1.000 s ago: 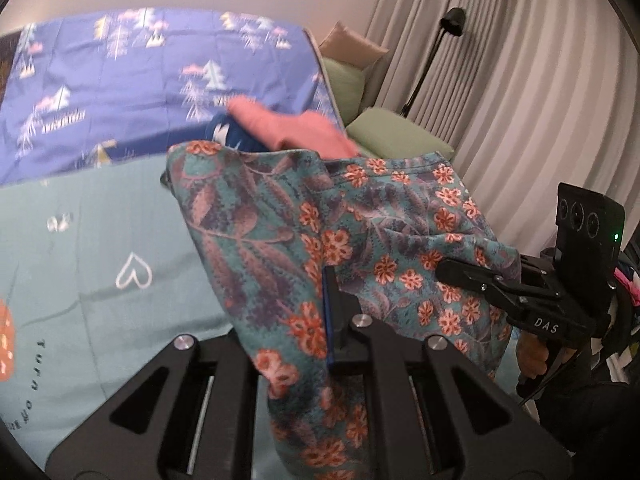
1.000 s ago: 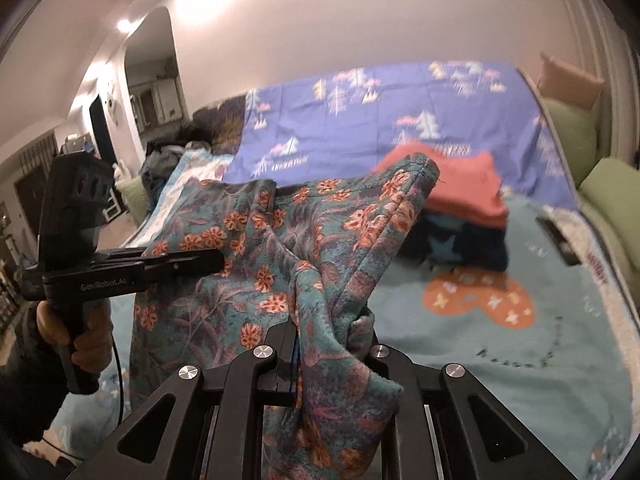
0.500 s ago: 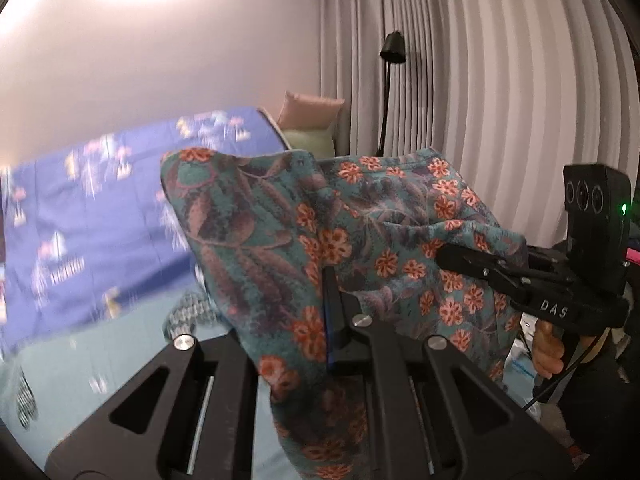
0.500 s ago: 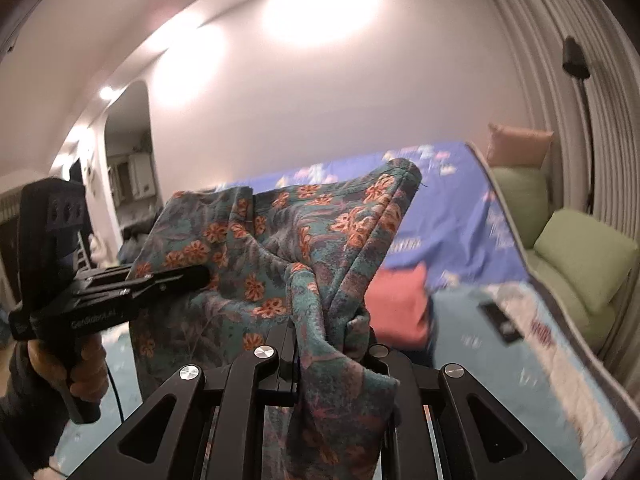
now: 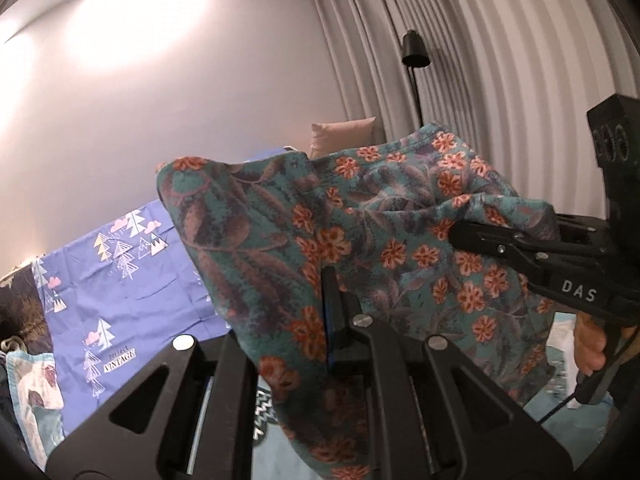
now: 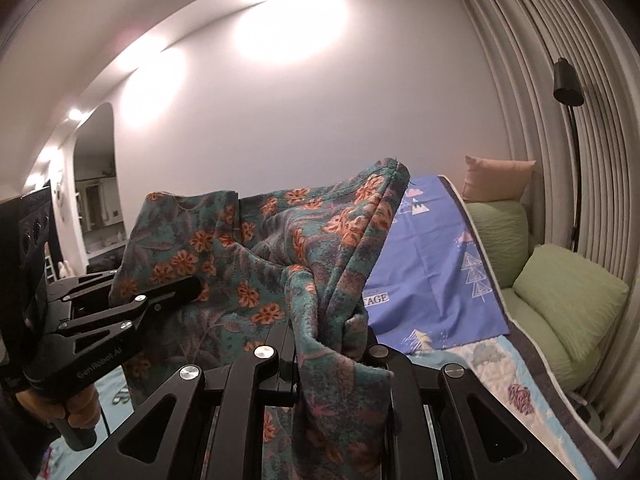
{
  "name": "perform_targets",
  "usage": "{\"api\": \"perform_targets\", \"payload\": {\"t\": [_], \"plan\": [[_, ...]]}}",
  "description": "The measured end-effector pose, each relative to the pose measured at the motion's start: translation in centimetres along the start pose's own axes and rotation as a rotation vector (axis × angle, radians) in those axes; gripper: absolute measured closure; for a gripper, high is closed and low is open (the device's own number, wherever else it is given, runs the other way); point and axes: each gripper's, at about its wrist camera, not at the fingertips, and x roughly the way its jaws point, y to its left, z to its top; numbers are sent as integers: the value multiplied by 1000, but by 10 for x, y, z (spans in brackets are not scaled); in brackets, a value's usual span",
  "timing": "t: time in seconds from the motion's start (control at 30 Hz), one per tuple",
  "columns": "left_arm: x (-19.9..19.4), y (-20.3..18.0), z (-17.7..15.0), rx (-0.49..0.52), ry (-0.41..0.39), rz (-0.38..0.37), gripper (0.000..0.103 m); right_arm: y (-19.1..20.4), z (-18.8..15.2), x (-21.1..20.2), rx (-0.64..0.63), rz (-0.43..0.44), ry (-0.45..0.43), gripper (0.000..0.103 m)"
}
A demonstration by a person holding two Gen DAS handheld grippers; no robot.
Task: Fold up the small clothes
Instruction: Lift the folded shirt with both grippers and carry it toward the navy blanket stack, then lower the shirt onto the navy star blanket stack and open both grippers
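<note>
Gripping one edge each, the left tool (image 5: 330,320) and the right tool (image 6: 326,344) are both clamped on a teal knitted garment with orange flowers (image 5: 380,240), which hangs stretched between them in the air above the bed. Behind it lies a blue bedsheet printed with trees (image 6: 432,264); beside that sit green cushions (image 6: 560,300), a black floor lamp (image 6: 568,84) and pleated grey curtains (image 5: 500,60).

Teal floral garment (image 5: 384,240) with orange flowers, soft knit, crumpled, hanging in air above blue bedsheet (image 5: 120,280), stretched between my two pinch points.
</note>
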Motion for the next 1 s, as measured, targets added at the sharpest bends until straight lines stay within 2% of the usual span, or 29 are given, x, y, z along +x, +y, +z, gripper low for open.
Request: {"api": "perform_targets", "payload": {"t": [0.17, 0.33, 0.47, 0.57, 0.67, 0.73, 0.83, 0.9, 0.97, 1.0], "plan": [[57, 13, -2, 2, 43, 29, 91, -15, 0, 59, 21, -16, 39, 90], [125, 26, -22, -4, 112, 60, 90, -34, -17, 133, 59, -26, 117, 90], [192, 39, -55, -9, 199, 107, 86, -55, -40, 209, 77, -46, 211, 89], [243, 50, -88, -29, 301, 160, 77, -72, -67, 268, 125, -46, 328, 87], [280, 60, -127, -45, 407, 196, 72, -85, -100, 312, 150, -95, 443, 78], [298, 61, -152, -48, 473, 199, 71, -91, -113, 325, 167, -97, 494, 74], [298, 62, -170, -95, 416, 182, 71, -99, -125, 334, 188, -95, 531, 68], [299, 67, -171, -148, 414, 162, 69, -103, -129, 334, 191, -104, 543, 66], [301, 66, -171, -156, 422, 161, 68, -105, -131, 334, 197, -124, 553, 62], [304, 66, -170, -145, 424, 167, 67, -105, -131, 334, 197, -143, 562, 55]]}}
